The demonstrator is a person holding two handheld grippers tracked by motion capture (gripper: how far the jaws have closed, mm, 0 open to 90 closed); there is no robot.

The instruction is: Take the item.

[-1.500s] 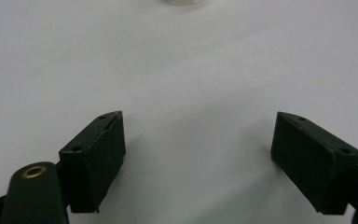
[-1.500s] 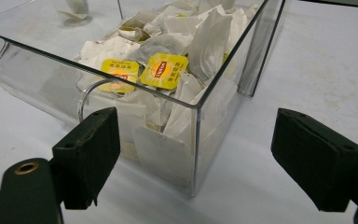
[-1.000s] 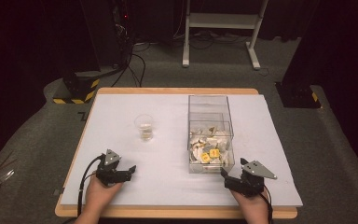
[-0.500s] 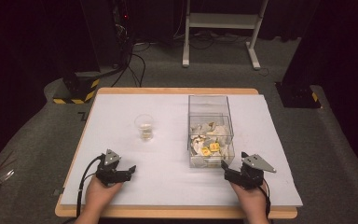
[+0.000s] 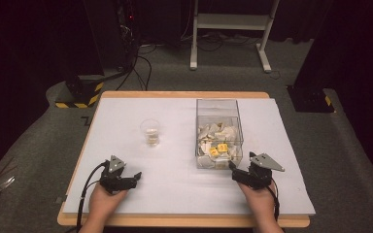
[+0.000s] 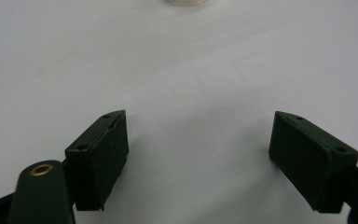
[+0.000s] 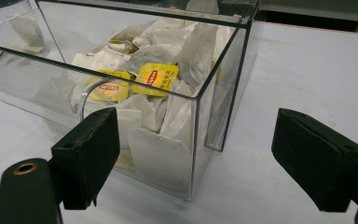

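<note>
A clear plastic box (image 5: 218, 109) stands right of the table's middle, its near half heaped with white tea bags (image 5: 212, 135), some with yellow tags (image 5: 218, 148). A small clear cup (image 5: 150, 132) stands to its left. My right gripper (image 5: 234, 170) is open just before the box's near right corner. In the right gripper view its jaws (image 7: 196, 116) stand wide apart, with the box (image 7: 121, 28) and the yellow-tagged tea bags (image 7: 156, 77) just beyond them. My left gripper (image 5: 135, 177) lies open on the white sheet at the near left. Its jaws (image 6: 199, 121) hold nothing, and the cup's base (image 6: 184, 2) is far ahead.
A white sheet (image 5: 175, 111) covers the wooden table, whose front edge (image 5: 175, 222) is close under both hands. Grey floor surrounds it, with cables (image 5: 141, 63), a white stand (image 5: 230, 22) behind and a black-and-yellow striped base (image 5: 80, 94) at the back left.
The right hand has edged forward with its gripper, closer to the box's near end. The left hand and its gripper have stayed put.
</note>
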